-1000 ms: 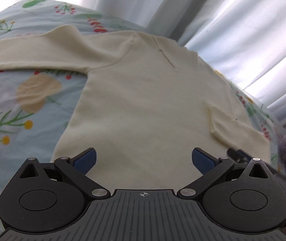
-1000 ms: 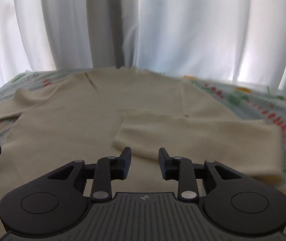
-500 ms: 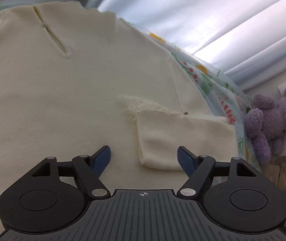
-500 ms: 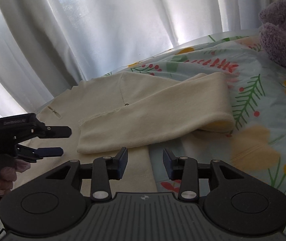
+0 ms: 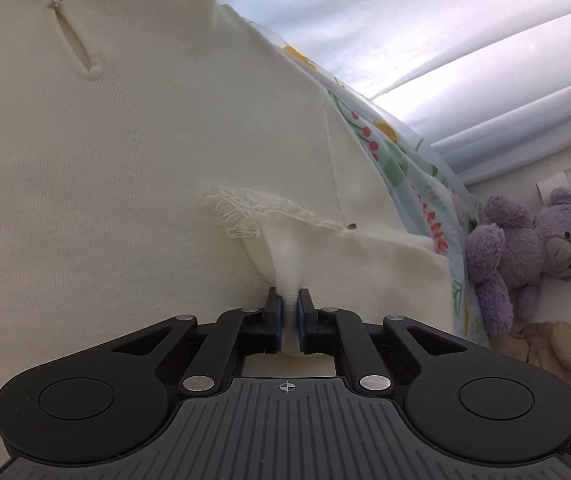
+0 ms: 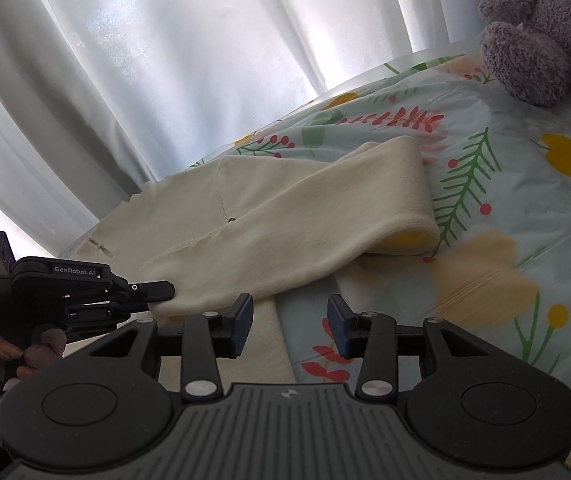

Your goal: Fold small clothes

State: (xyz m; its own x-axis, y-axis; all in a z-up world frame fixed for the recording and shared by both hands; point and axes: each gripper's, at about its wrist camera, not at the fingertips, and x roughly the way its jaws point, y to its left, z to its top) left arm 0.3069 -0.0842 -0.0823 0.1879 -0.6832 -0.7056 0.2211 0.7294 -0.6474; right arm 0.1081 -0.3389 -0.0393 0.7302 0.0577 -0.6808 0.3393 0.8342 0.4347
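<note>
A cream long-sleeved shirt lies flat on a floral bedsheet. Its right sleeve is folded back across the body, with the fold bulging at the far right. My left gripper is shut on the sleeve's cuff, which bunches up between the pads. In the right wrist view that left gripper pinches the cuff end at the lower left, with a hand holding it. My right gripper hovers open over the shirt's side edge and the sheet, with nothing between its fingers.
A purple teddy bear sits off the bed's right edge, also at the top right of the right wrist view. A beige soft toy lies below it. White curtains hang behind the bed.
My left gripper crossed the shirt to the folded sleeve's end and closed on the cuff. My right gripper swung right and rolled, and its jaws spread a little wider.
</note>
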